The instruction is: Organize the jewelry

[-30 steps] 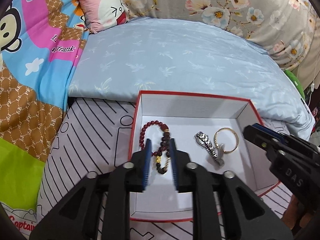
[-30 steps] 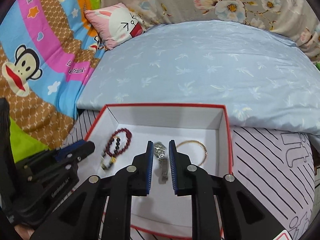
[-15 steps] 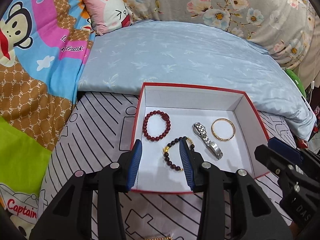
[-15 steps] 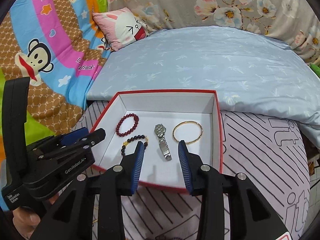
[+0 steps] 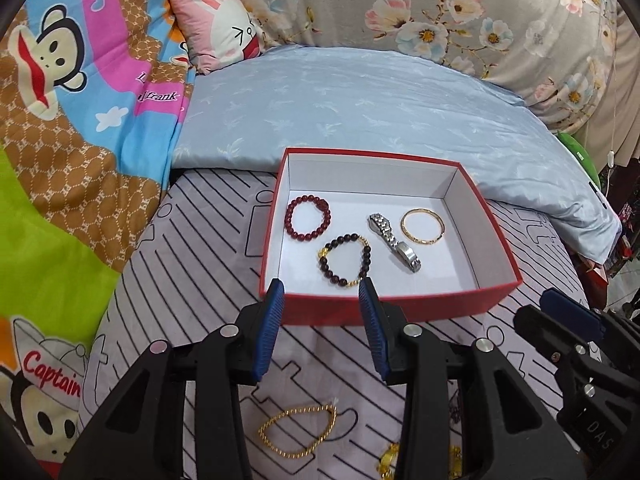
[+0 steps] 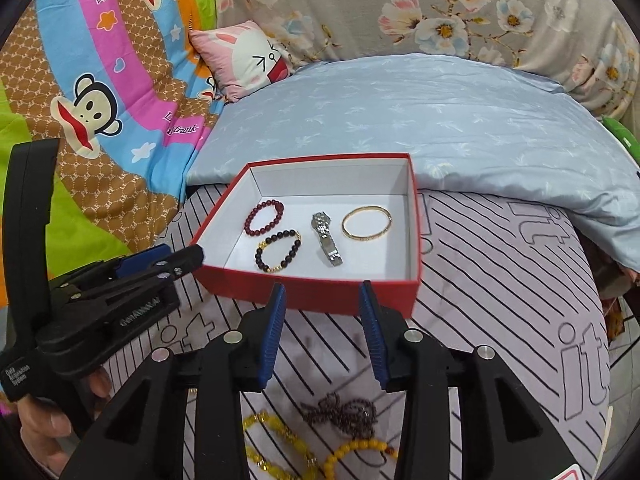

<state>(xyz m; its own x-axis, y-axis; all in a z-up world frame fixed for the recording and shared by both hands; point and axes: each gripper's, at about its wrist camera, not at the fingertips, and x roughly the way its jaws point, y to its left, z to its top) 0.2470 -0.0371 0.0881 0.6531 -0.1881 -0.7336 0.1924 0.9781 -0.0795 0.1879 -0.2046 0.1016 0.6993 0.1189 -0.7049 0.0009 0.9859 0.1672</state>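
Left tool and right tool hover spread before the red box.

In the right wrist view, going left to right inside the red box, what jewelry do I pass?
Dark red bead bracelet → black bead bracelet with gold charms → silver metal watch → thin gold bangle, all lying flat on the white floor of the red box.
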